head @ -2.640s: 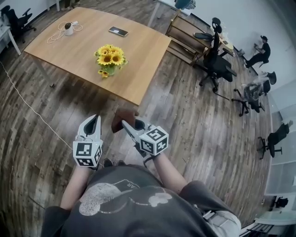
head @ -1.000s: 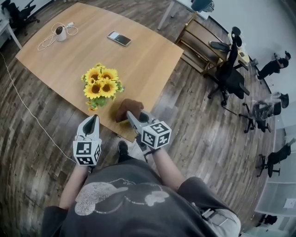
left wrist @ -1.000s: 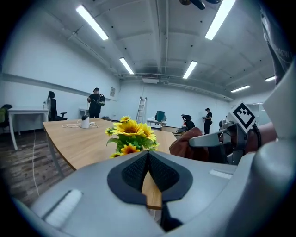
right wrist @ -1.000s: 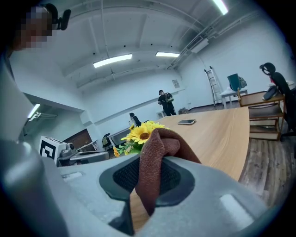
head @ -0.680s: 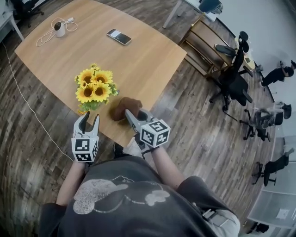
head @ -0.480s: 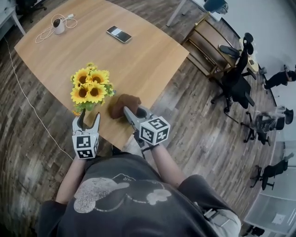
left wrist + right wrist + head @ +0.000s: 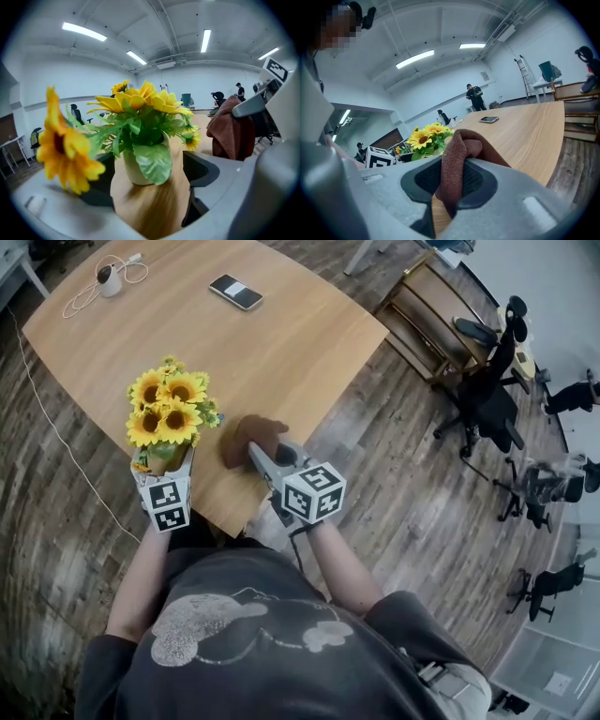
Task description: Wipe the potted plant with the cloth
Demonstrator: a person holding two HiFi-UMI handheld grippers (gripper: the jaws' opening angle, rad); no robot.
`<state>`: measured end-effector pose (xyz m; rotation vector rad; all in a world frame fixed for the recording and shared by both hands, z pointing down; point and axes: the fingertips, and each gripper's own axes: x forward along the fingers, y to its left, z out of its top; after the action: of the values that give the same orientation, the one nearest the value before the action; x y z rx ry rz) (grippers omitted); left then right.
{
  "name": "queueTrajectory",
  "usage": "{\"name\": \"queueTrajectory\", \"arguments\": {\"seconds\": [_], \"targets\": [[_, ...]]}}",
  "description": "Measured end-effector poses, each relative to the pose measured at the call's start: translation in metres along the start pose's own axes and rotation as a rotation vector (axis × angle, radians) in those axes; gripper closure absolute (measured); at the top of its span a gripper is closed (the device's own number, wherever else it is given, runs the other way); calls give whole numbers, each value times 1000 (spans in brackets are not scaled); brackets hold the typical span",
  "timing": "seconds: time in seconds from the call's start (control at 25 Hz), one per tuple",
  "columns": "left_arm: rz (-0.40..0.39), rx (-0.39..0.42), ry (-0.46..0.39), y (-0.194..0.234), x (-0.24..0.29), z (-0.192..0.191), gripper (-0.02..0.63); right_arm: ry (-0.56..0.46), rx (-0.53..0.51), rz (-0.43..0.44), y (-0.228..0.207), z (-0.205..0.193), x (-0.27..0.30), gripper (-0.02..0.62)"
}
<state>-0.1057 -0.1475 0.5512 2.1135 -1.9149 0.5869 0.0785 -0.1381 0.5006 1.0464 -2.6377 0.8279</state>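
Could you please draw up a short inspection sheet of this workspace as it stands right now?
Surface: wooden table, mostly bare.
Job's things: potted plant of sunflowers, upright near the table's near edge; brown cloth bunched to its right.
Clutter: phone and white device at the far end.
Grippers: left gripper open, its jaws have just been opening and sit either side of the plant's base without pressing; right gripper shut on the cloth.
Cables: white cable looped by the device; second cable runs across the floor.
Surroundings: office chairs, wooden shelf, person far off.
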Motion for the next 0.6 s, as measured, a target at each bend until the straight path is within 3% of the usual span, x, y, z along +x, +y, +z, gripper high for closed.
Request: {"name": "queueTrajectory", "arguments": {"seconds": [0.16, 0.32, 0.6], "targets": [[15, 4, 3, 2, 12, 2, 94, -12, 29, -29, -5, -5, -6, 532], [-8, -55, 14, 2, 22, 2, 89, -18, 34, -58, -10, -5, -5, 532], [-44, -59, 18, 2, 27, 4, 164, 10, 17, -81, -15, -1, 10, 532]]}}
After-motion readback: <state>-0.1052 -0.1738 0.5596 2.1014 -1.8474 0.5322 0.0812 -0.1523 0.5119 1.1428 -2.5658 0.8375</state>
